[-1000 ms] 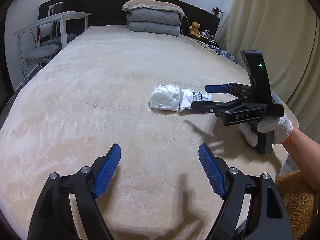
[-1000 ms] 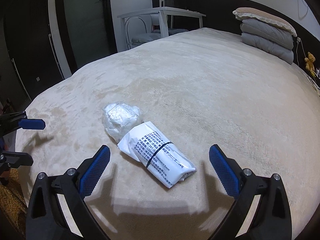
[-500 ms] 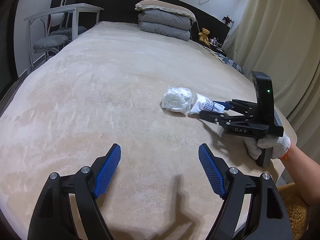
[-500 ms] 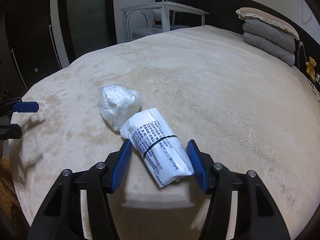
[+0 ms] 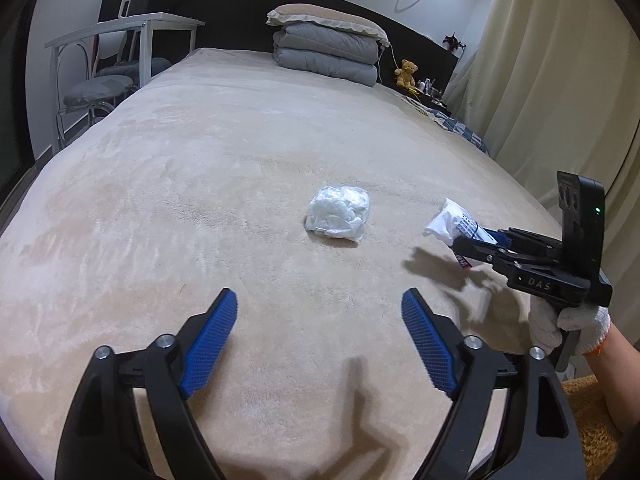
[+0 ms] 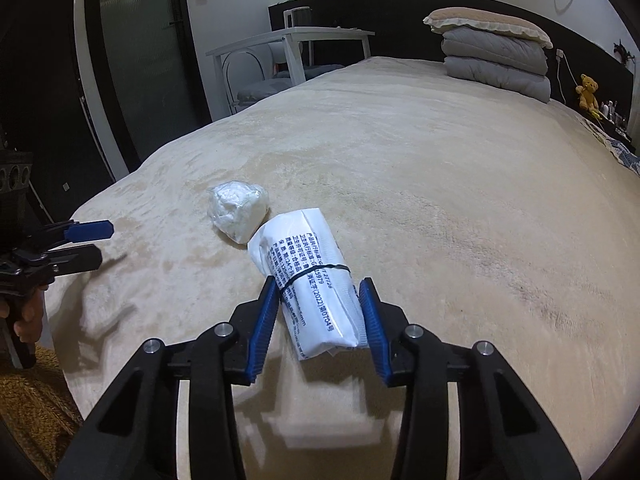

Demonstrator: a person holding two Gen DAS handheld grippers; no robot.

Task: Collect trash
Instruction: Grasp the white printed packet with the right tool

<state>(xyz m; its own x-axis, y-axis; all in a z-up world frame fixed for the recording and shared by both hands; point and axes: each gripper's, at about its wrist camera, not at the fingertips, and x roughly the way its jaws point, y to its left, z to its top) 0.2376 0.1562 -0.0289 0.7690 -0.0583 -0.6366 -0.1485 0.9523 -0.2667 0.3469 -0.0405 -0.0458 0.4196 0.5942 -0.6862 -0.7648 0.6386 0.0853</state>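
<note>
On the beige bed (image 6: 440,168), the right gripper (image 6: 320,312) is closing on the printed white packet (image 6: 312,276), its blue fingers (image 6: 266,320) flanking and pressing its sides. The left gripper (image 5: 320,344) is opening, nothing between its fingers, with the crumpled plastic wad (image 5: 338,216) lying well ahead.

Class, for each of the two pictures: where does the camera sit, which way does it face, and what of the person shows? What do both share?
Left wrist: on the left tool, facing up the beige bed; shows the white-gloved right hand.
Right wrist: on the right tool, closing around the white printed packet; shows bare fingers.
Shared: crumpled clear plastic bag, packet, folded grey quilts.
</note>
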